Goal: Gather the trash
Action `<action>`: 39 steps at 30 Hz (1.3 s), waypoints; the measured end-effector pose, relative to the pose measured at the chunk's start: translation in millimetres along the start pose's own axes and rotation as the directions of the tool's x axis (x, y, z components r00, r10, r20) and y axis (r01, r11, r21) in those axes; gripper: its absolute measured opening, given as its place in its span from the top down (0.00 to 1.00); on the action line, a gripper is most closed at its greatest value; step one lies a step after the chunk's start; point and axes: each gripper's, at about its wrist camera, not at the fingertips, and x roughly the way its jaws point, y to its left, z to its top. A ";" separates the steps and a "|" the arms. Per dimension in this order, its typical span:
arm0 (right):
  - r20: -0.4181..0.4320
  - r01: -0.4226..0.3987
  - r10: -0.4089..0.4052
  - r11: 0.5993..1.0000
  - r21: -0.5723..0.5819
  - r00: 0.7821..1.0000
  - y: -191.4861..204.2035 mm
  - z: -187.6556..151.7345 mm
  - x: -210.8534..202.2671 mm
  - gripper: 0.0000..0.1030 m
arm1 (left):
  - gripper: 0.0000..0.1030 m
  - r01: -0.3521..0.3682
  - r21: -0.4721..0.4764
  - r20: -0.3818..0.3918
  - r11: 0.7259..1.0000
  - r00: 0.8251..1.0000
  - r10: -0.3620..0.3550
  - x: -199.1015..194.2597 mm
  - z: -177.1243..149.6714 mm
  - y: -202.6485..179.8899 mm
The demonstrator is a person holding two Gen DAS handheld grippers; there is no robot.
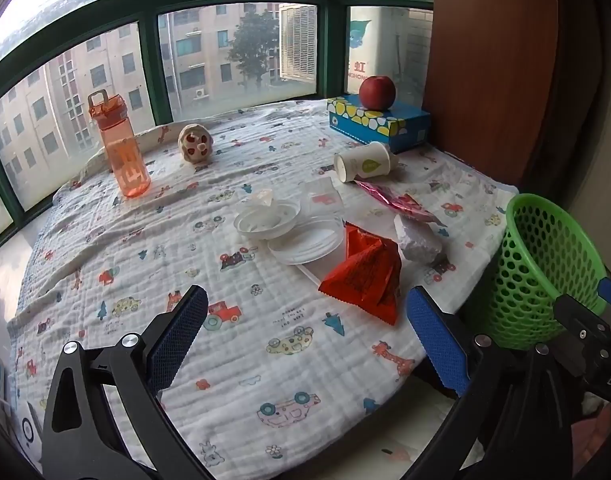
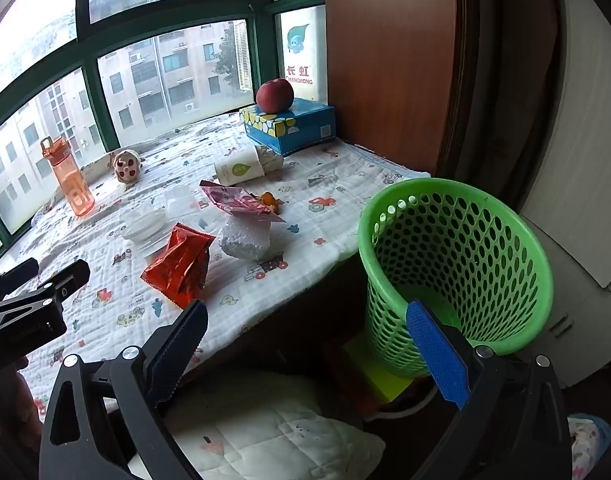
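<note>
nothing looks collected yet: the red wrapper [image 1: 363,276], pink wrapper [image 2: 241,202], white foam lump [image 2: 245,240], plastic lids [image 1: 283,224] and tipped paper cup [image 1: 361,166] lie mid-table, the green basket [image 2: 457,264] seemingly empty at the right edge, left gripper [image 1: 309,338] and right gripper [image 2: 309,346] both spread wide, holding nothing

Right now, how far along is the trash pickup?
Done: nothing visible; the part of the green basket in view holds no trash. In hand: nothing, left gripper and right gripper both open and empty. Left on the cloth: red wrapper, pink wrapper, foam chunk, paper cup, clear plastic lids.
</note>
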 end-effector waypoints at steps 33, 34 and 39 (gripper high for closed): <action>-0.003 -0.008 0.008 1.000 0.005 1.000 1.8 -0.4 2.2 0.06 | 0.05 -0.006 -0.010 0.004 1.000 1.000 0.006 -3.5 2.5 -1.9; -0.003 -0.007 0.007 1.000 0.006 1.000 2.0 -0.4 2.2 0.06 | 0.05 -0.006 -0.012 0.001 1.000 1.000 0.006 -2.8 2.7 -1.6; -0.003 -0.006 0.006 1.000 0.005 1.000 2.0 -0.3 2.0 0.06 | 0.05 -0.008 -0.016 -0.002 1.000 1.000 0.008 -0.4 4.1 -1.0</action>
